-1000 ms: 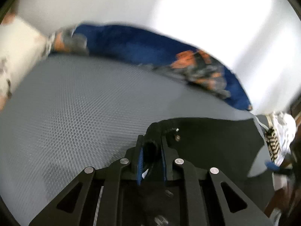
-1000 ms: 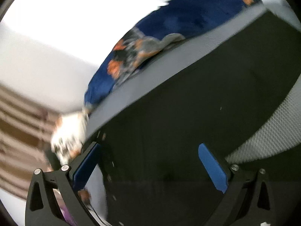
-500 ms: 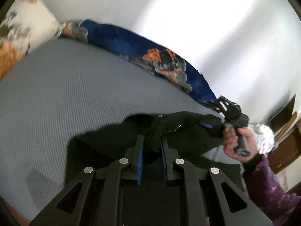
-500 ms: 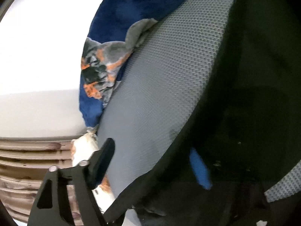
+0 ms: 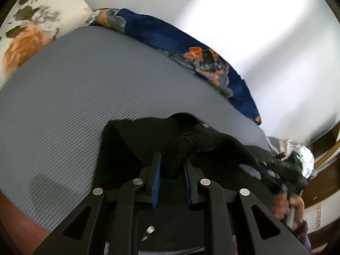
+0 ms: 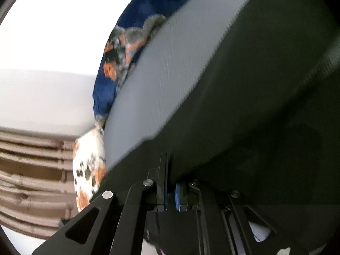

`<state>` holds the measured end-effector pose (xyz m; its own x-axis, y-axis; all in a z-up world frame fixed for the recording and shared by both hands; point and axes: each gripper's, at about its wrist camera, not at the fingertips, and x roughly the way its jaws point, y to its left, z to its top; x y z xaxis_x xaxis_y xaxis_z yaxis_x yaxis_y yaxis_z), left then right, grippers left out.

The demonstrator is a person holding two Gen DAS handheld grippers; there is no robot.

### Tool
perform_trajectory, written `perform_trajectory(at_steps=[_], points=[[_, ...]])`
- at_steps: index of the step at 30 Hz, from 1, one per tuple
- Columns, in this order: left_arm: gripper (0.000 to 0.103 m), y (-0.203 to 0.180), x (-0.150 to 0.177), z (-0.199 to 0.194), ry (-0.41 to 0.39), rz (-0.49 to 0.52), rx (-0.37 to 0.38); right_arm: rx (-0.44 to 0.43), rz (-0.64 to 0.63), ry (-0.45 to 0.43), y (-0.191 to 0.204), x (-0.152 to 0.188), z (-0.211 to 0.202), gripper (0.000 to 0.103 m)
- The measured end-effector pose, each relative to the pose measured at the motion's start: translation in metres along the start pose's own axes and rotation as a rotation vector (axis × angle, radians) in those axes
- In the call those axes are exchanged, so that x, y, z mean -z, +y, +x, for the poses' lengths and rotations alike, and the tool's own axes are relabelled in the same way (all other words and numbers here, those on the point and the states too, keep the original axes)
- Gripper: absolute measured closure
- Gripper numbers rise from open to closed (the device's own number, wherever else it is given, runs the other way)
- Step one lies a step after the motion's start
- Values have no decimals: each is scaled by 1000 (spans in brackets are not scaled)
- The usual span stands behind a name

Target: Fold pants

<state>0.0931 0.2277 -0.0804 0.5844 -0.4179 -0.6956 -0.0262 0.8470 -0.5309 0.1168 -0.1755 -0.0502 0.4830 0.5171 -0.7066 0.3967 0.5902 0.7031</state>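
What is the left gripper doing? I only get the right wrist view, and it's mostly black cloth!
Observer: The left gripper is shut on a bunched fold of the black pants, above the grey mattress.
Operator: Is a person showing anywhere?
Observer: Yes, a hand shows at the right edge of the left wrist view.
Operator: What is the arm wearing?
Observer: A purple sleeve, just below that hand.
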Motion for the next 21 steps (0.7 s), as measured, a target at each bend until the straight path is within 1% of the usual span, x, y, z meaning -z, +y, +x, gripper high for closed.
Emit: perform_trajectory(at_steps=[2,6,7,12,14,15,16,17,19,21], points=[[83,3,6,-5,18,-2,-23,7,12,3,-12,26,-6,96],[83,11,23,-12,48,-17,-64,19,43,6,-30,56,-11,96],[83,15,30,-13,54,-18,-85,27,40,12,-34,65,-12,96],[83,42,52,-9,105,-68,-142,74,12,58,-43,93,-2,96],[83,50,60,-8,117,-84,-169,81,30,75,-52,99,4,96],[83,52,62,-8,117,-84,-189,87,36,85,-57,101,8,98],[83,53,65,-8,120,-79,-224,78,38,82,-60,101,10,99],[82,55,67,-8,127,-76,-249,66,38,81,-62,100,10,99],[80,56,70,-11,122,-78,-321,28,24,86,-59,99,10,93],[73,54,70,-24,81,-79,-417,-39,54,79,-65,96,8,92]])
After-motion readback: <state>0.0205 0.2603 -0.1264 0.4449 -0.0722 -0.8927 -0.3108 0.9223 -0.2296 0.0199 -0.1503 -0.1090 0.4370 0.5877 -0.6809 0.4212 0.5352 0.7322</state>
